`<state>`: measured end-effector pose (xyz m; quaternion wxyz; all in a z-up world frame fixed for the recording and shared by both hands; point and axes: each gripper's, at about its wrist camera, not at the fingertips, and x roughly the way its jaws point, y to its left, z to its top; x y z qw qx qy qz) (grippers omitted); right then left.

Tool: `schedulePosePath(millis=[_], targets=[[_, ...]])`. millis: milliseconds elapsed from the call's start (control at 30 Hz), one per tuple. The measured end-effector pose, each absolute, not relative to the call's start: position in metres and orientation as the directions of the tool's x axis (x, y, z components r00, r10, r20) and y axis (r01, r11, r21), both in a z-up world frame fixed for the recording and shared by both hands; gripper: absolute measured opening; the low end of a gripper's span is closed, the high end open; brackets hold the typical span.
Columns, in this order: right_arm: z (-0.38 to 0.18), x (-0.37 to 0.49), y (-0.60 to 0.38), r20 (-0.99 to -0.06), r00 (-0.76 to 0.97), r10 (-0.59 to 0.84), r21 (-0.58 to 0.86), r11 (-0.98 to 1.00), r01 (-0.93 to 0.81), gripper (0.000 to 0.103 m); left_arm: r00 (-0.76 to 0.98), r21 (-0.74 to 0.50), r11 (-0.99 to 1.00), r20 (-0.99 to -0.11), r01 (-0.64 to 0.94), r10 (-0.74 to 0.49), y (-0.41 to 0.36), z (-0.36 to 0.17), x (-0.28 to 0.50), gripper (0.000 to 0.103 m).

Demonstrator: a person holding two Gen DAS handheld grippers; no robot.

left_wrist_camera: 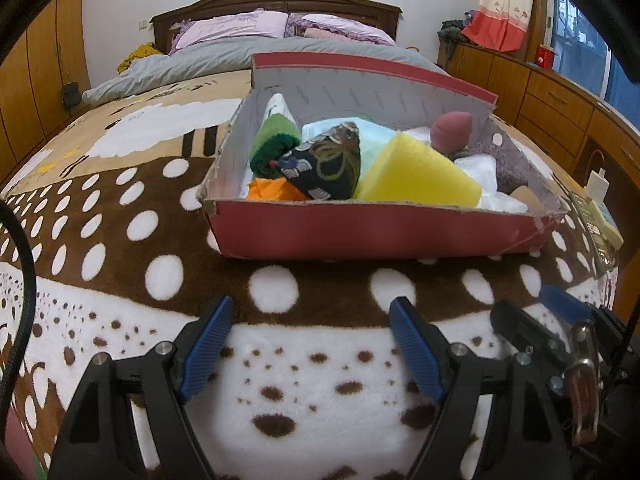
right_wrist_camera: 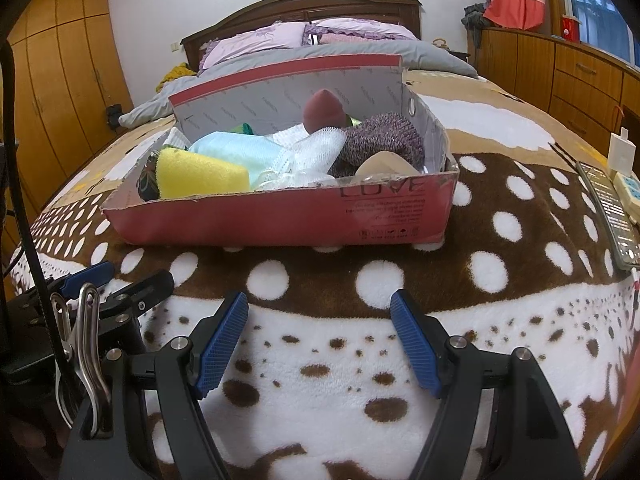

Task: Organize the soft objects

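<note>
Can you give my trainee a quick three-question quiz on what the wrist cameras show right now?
1. True or false: the left claw is clamped on the yellow sponge.
2. Where does the pink egg-shaped sponge sit? A) on the blanket B) in the red box C) on the pillow
3. Fill in: the right claw holds ____.

Key:
1. False; its jaws stand open over the blanket, short of the box.
2. B
3. Nothing; its jaws are open and empty.
</note>
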<state>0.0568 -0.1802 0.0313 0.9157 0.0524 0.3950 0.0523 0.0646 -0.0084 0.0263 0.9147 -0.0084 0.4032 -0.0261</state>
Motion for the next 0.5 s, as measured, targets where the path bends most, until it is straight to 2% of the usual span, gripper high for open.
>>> schedulePosePath(millis=[500], targets=[[0.0286,0.0549,-0.1796,-0.726,0.673,0.143,0.147,0.988,-0.051,0.076,0.663,-0.038,0.999,-0.747,0.029,-0.048,-0.0071,0.0230,0.0645,0.083]])
